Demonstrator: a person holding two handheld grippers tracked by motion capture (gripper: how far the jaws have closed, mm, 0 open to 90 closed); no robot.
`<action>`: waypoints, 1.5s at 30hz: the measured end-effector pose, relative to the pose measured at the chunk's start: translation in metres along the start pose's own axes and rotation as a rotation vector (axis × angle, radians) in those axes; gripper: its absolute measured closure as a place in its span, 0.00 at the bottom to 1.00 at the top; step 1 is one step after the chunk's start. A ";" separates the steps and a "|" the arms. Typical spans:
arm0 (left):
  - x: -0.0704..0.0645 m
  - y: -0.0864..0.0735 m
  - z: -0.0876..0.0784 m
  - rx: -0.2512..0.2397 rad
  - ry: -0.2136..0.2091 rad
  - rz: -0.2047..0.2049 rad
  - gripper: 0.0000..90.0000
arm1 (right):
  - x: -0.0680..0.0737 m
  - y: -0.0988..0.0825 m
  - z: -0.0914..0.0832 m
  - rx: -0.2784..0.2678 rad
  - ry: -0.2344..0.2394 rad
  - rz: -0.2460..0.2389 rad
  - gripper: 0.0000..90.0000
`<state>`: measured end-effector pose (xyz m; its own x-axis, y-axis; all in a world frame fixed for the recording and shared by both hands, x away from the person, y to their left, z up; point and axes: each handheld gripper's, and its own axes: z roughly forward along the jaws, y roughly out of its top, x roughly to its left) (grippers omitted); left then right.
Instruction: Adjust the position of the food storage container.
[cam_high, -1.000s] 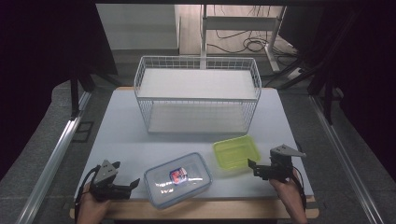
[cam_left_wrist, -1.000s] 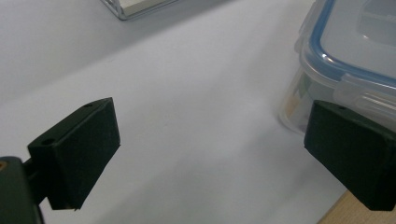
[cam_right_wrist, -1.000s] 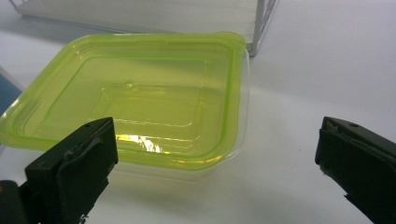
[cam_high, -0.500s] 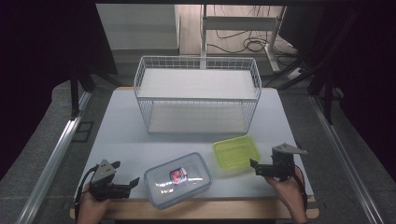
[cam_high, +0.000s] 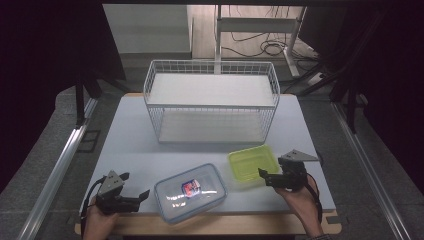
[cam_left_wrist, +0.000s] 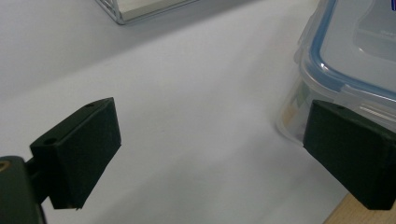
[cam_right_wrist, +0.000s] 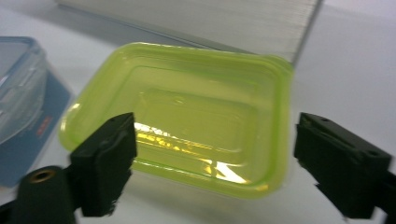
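We see a clear box with a blue-rimmed lid (cam_high: 190, 193) lying near the front edge of the table (cam_high: 125, 145), between our two grippers. A red and blue label shows through its lid, but the writing is too small to read; in the right gripper view a blue side panel carries red lettering that is too blurred to make out.

Our right gripper (cam_high: 263, 173) sits just beside the near right corner of the yellow-green tray (cam_high: 251, 163), jaws apart with nothing clamped. They have just been closing a little, and in the right gripper view the tray's near rim lies between them, untouched. The tray itself rests at the right of the box, in front of the white wire basket (cam_high: 212, 102).

Our left gripper (cam_high: 142, 195) lies at the front left, jaws wide and free; one jaw stands close beside the box's corner, and we cannot tell whether it touches.

Bare tabletop stretches on the left between the basket and the left gripper.
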<state>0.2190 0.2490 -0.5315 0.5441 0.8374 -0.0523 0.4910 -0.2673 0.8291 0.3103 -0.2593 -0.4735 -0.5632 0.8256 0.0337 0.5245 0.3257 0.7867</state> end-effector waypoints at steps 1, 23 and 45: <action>0.000 0.000 0.000 0.000 0.001 0.000 0.05 | 0.002 0.001 0.000 0.000 0.000 -0.004 0.23; 0.003 -0.001 -0.001 -0.023 0.001 -0.017 0.05 | 0.046 0.025 0.022 0.058 0.114 -0.130 0.80; 0.003 -0.001 -0.001 -0.030 0.002 -0.017 0.05 | 0.085 0.043 0.083 0.154 0.203 -0.232 0.99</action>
<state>0.2193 0.2527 -0.5318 0.5344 0.8428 -0.0649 0.4794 -0.2390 0.8444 0.3379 -0.1369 -0.4874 -0.7861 0.6181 -0.0013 0.4493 0.5728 0.6856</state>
